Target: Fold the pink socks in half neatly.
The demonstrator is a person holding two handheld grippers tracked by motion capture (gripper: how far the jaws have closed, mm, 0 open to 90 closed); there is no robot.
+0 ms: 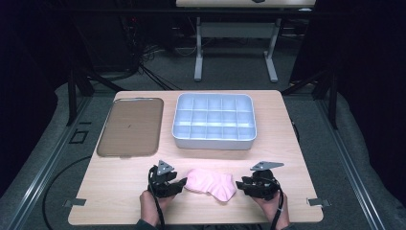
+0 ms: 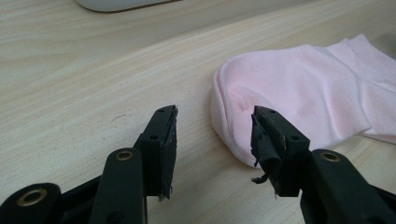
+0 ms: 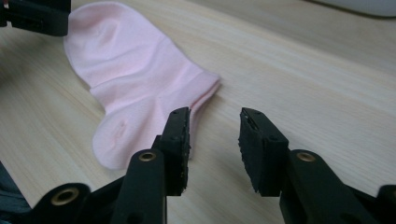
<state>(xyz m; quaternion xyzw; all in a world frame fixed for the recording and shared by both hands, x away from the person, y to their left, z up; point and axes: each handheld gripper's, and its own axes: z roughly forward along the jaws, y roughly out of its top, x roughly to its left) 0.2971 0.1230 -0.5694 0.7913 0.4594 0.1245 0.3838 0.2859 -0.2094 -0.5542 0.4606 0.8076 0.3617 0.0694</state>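
In the left gripper view the far end of the pink sock point(image 2: 303, 93) runs off the right edge, and one jaw covers part of its rounded near edge; a sliver of a pale container rim shows at the top, cut off. In the right gripper view the other gripper is only a dark corner at the upper left, lying over the sock's far end. The sock lies flat on the worktop point(image 1: 119, 187) between the two grippers. The left gripper point(image 1: 178, 185) has its jaws partly apart, with bare wood between them and the sock just beside one jaw tip. The right gripper point(image 3: 214, 122) also stands partly apart, gripping nothing, the sock's cuff just beside its left jaw. Beyond both grippers sits a white divided tray point(image 1: 214, 142), whose compartments look empty as far as can be made out, and left of it a flat brown tray point(image 1: 130, 126) that also looks bare.
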